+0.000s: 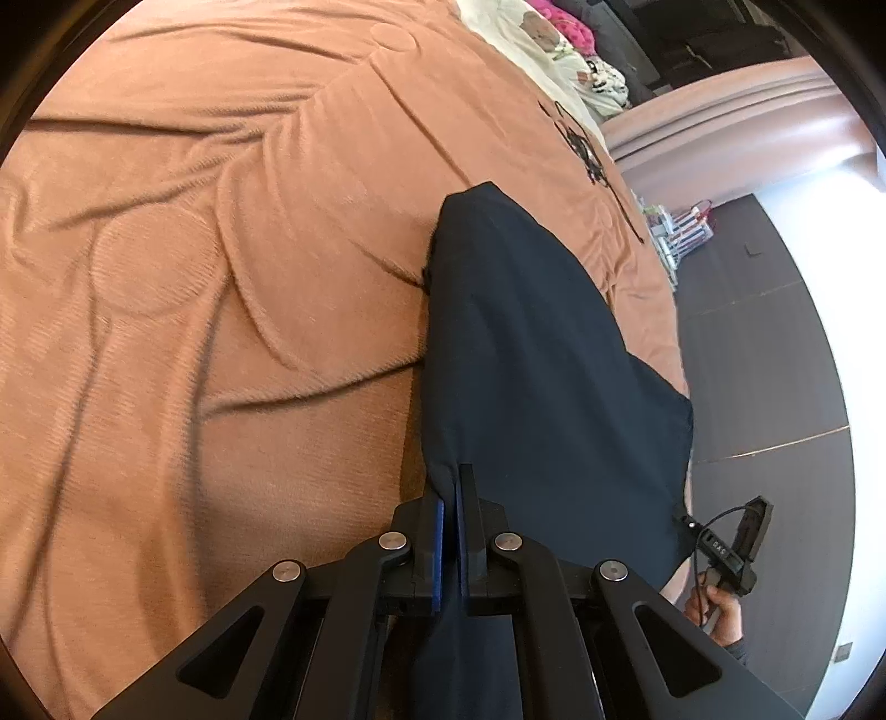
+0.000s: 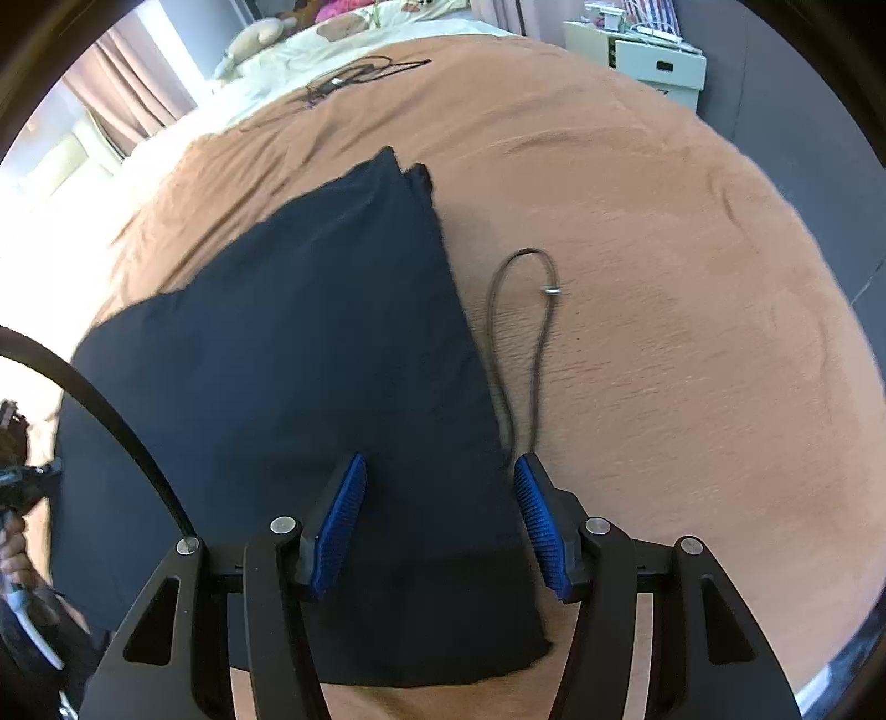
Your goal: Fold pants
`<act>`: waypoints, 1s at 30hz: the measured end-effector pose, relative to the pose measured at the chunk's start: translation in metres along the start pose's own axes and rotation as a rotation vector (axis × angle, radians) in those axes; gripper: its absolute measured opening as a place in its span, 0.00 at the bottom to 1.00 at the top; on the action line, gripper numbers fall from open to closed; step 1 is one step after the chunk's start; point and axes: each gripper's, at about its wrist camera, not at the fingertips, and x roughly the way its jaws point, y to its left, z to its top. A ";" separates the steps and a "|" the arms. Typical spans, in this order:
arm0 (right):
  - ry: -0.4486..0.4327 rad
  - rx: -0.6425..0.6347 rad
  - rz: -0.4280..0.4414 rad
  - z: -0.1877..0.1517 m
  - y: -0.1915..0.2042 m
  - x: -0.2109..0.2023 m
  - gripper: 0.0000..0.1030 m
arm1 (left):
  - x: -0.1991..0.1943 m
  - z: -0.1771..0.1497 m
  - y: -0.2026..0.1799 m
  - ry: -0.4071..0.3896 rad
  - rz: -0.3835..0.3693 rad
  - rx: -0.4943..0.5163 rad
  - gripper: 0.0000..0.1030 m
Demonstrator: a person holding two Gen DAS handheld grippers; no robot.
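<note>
Dark navy pants [image 1: 531, 354] lie on an orange-brown bedspread [image 1: 194, 277], stretching away from me toward the bed's edge. My left gripper [image 1: 449, 487] is shut on the near edge of the pants, cloth pinched between the blue pads. In the right wrist view the pants [image 2: 310, 354] lie flat as a long folded shape. My right gripper [image 2: 440, 471] is open, its blue pads [image 2: 346, 520] spread over the pants' near end, with nothing between them gripped.
A dark cord loop [image 2: 526, 332] lies on the bedspread [image 2: 692, 277] just right of the pants. Black cables [image 2: 354, 75] and pillows [image 2: 310, 44] lie at the far end. A white drawer unit [image 2: 648, 61] stands beyond the bed. Dark floor [image 1: 764, 360] lies past the edge.
</note>
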 end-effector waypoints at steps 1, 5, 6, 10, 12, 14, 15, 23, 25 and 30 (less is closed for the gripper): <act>0.002 -0.003 -0.002 -0.001 0.001 0.000 0.51 | -0.001 0.001 0.001 0.004 0.009 -0.004 0.03; 0.008 0.001 0.006 -0.002 0.002 -0.005 0.39 | -0.012 0.007 0.000 -0.013 0.030 -0.001 0.03; 0.006 0.004 0.009 -0.003 0.001 -0.007 0.37 | -0.016 0.009 0.001 -0.019 0.034 0.000 0.03; 0.020 -0.004 0.032 -0.009 0.012 -0.009 0.31 | -0.031 0.017 0.011 -0.031 0.027 -0.009 0.03; 0.029 -0.004 0.040 -0.009 0.019 -0.005 0.31 | -0.040 0.018 0.016 -0.042 0.032 -0.008 0.03; 0.034 -0.006 0.046 -0.009 0.026 -0.002 0.31 | -0.051 0.019 0.022 -0.053 0.040 -0.006 0.03; 0.037 -0.008 0.051 -0.009 0.032 -0.001 0.31 | -0.057 0.020 0.026 -0.060 0.043 -0.009 0.03; 0.077 -0.054 0.087 -0.015 0.088 0.011 0.27 | -0.109 0.033 0.076 -0.105 0.076 -0.048 0.03; 0.087 -0.066 0.092 -0.017 0.101 0.017 0.27 | -0.118 0.036 0.087 -0.111 0.086 -0.059 0.03; 0.113 -0.082 0.114 -0.017 0.127 0.029 0.27 | -0.136 0.043 0.111 -0.119 0.124 -0.081 0.03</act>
